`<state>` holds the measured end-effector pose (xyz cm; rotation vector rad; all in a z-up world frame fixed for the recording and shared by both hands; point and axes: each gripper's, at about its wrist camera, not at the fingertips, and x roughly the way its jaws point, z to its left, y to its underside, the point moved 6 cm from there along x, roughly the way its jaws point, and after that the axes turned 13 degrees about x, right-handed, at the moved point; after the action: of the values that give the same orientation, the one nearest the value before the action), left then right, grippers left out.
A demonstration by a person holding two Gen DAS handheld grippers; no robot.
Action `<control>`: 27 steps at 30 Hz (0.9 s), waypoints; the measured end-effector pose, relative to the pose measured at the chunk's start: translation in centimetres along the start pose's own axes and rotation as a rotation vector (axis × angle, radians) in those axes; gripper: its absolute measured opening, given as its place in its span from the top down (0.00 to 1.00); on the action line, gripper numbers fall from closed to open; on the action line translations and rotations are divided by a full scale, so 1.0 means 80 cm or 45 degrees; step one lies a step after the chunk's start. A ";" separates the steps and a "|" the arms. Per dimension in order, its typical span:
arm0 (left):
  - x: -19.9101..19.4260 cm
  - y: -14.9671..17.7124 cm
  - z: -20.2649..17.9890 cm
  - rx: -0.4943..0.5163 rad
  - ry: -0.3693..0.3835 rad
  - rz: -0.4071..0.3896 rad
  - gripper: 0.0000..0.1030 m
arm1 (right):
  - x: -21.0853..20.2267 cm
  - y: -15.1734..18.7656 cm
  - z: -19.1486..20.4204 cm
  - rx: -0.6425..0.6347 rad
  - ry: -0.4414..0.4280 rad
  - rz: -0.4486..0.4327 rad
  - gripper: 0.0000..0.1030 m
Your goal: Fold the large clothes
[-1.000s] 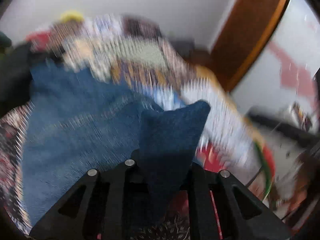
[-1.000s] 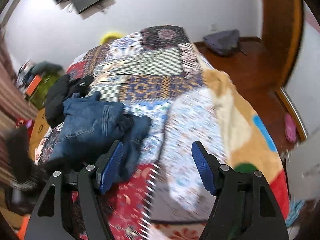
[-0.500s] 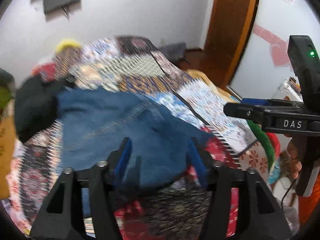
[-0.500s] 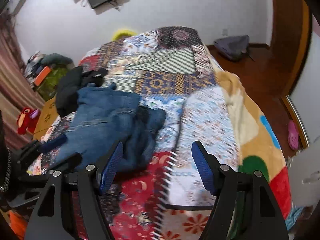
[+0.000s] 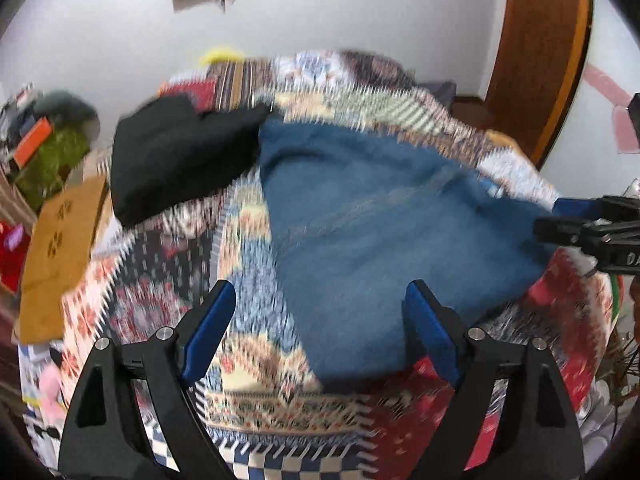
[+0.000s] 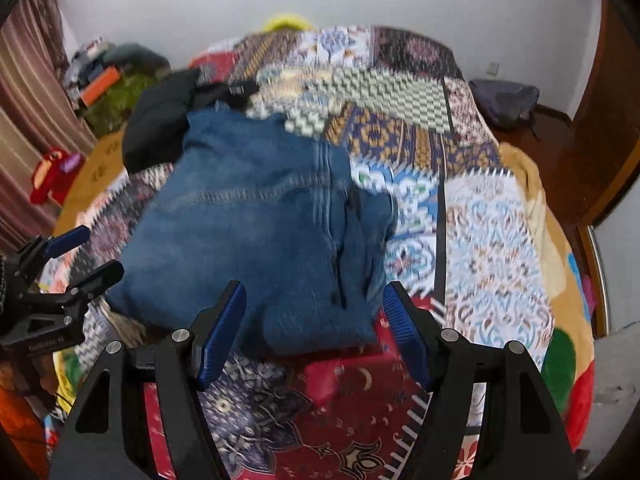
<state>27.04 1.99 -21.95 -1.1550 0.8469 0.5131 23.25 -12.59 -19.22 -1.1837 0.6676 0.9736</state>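
A pair of blue jeans (image 5: 372, 240) lies folded in a bundle on the patchwork bedspread (image 5: 160, 280); it also shows in the right wrist view (image 6: 256, 220). My left gripper (image 5: 320, 336) is open and empty, just in front of the jeans' near edge. My right gripper (image 6: 316, 332) is open and empty, over the jeans' near end. The right gripper shows at the right edge of the left wrist view (image 5: 580, 228). The left gripper shows at the left edge of the right wrist view (image 6: 72, 256).
A black garment (image 5: 176, 156) lies on the bed beside the far end of the jeans, also in the right wrist view (image 6: 160, 116). A wooden door (image 5: 540, 56) stands at the right. Cluttered boxes (image 6: 104, 80) sit left of the bed. A grey bag (image 6: 508, 100) lies on the floor.
My left gripper let go of the denim it was shut on and opened; the jeans now lie flat on the bed. Both grippers have moved closer to the jeans.
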 end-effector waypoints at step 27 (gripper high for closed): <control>0.009 -0.011 0.065 -0.185 0.073 0.004 0.04 | 0.010 -0.032 -0.004 -0.036 -0.054 0.054 0.27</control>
<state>29.75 6.52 -21.21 -1.3066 0.8720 0.5533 25.94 -12.87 -18.84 -1.1748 0.6489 1.0440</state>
